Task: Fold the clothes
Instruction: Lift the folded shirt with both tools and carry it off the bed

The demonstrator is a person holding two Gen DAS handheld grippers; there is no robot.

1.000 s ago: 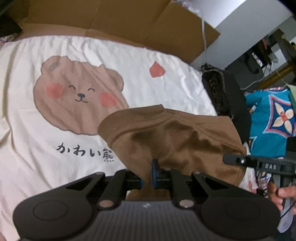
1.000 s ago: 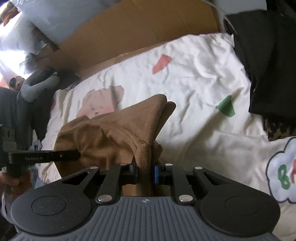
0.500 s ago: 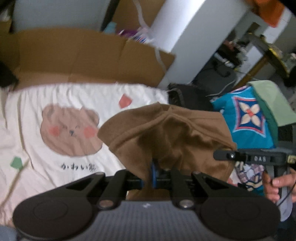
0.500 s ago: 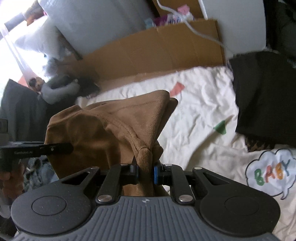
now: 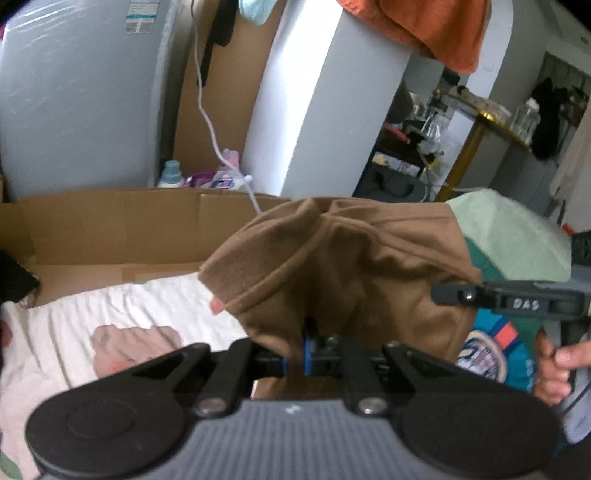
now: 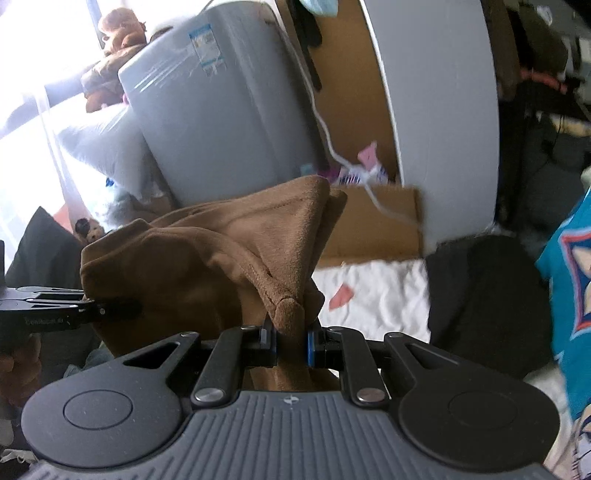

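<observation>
Garment [image 5: 343, 266], brown, hangs in the air over the sheet [image 5: 122, 314], bunched at 12 o'clock of each camera. Left gripper [image 5: 308, 349] and right gripper [image 6: 290, 341] both pinch its cloth tight, probably to spread it flat.

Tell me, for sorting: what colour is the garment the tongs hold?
Plain brown garment; clearest in the right wrist view.

Lived-in home, bedroom or laundry corner.
Cartoon-bear bed sheet [image 5: 122, 325] spread flat, flattened cardboard [image 5: 122, 225] behind it. Plastic-wrapped grey appliance [image 6: 221, 122] with a label, detergent bottle [image 5: 171, 175] and white cable [image 5: 218, 147] near a pillar. Clothes around: orange garment [image 5: 436, 26] draped up high, black one [image 6: 480, 291] on the sheet, stuffed toy [image 6: 114, 40] by the bright window.
</observation>
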